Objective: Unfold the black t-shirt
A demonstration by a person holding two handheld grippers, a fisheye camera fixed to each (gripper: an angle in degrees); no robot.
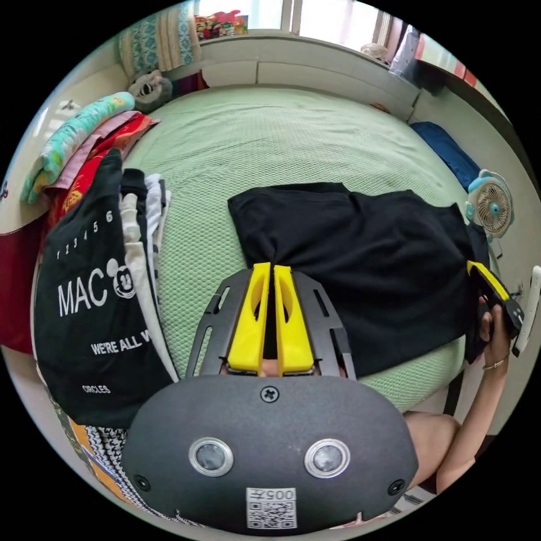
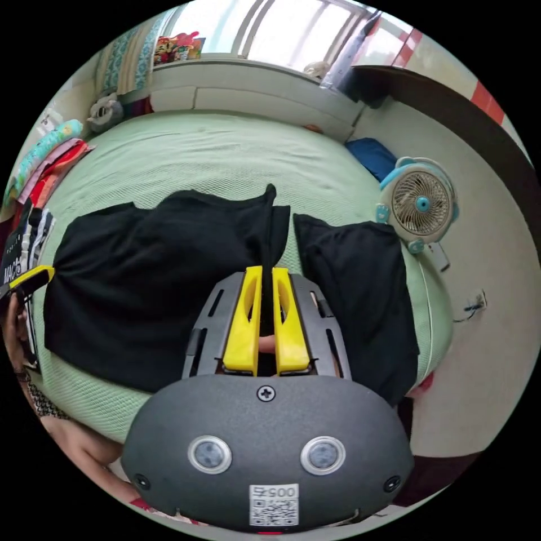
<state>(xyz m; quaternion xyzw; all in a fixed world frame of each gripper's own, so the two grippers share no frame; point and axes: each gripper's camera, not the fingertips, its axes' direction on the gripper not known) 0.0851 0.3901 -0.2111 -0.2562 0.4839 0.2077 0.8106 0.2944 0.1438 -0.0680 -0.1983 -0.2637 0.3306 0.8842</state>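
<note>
A plain black t-shirt [image 1: 366,265] lies spread across the near part of a green bed [image 1: 270,135]. In the left gripper view my left gripper [image 1: 271,267] is shut on a pinched edge of the shirt's left side. At that view's right edge the right gripper [image 1: 489,282] shows in a hand, holding the shirt's other side. In the right gripper view my right gripper [image 2: 267,269] is shut on a raised fold of the black t-shirt [image 2: 158,270], which rises in a ridge from the jaws. The left gripper [image 2: 28,279] shows at that view's left edge.
A pile of clothes with a printed black shirt [image 1: 96,304] on top lies at the bed's left. Folded bedding [image 1: 73,141] is stacked behind it. A small fan [image 2: 420,203] stands by the wall on the right, near a blue cushion [image 2: 369,155].
</note>
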